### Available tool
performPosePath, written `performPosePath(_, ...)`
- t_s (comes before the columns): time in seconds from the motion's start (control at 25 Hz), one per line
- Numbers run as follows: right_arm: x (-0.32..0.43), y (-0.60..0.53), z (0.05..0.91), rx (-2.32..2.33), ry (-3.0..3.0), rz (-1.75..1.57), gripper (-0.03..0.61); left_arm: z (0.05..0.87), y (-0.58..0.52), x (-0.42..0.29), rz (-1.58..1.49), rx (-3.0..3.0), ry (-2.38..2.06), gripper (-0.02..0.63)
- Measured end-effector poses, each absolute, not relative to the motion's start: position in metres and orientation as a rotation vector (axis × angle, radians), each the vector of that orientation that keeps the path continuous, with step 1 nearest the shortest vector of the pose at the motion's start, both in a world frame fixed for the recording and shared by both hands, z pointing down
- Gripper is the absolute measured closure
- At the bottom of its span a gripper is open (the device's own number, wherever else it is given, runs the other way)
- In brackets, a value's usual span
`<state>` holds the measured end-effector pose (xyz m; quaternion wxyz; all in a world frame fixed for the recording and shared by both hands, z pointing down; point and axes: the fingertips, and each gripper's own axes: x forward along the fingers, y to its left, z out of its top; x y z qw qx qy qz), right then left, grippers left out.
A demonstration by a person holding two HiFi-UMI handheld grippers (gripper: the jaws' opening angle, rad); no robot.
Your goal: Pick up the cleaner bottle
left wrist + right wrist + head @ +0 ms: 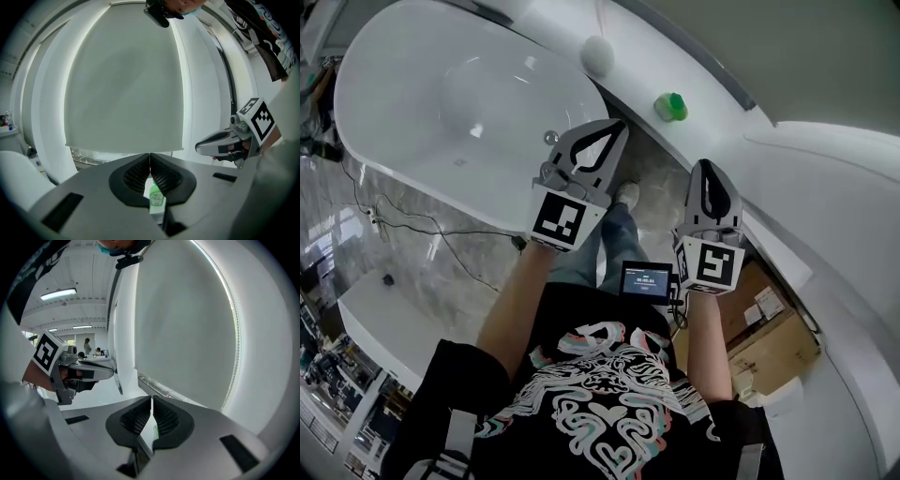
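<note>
While the left gripper (617,127) and right gripper (706,167) both have their jaws pressed together on nothing, the cleaner bottle (670,106) stands upright on the white ledge (633,80) beyond the bathtub (487,84), ahead and between them, about equally near either.

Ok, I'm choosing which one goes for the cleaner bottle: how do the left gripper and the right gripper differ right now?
The left gripper hangs over the rim of the bathtub; the right gripper hangs by the white ledge. The left gripper view frames the green cleaner bottle squarely beyond its shut jaws; the right gripper view shows hardly any of it. Both grippers are shut and empty.
</note>
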<state>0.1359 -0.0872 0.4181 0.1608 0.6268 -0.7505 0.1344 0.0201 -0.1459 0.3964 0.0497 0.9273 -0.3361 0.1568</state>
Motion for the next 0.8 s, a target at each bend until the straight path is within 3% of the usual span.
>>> performPosePath(0.8,0.133,-0.1,0.52,1.78,-2.048,0.475,0.551,0.502,-0.157,0.026,0.59,2.794,-0.889,0.598)
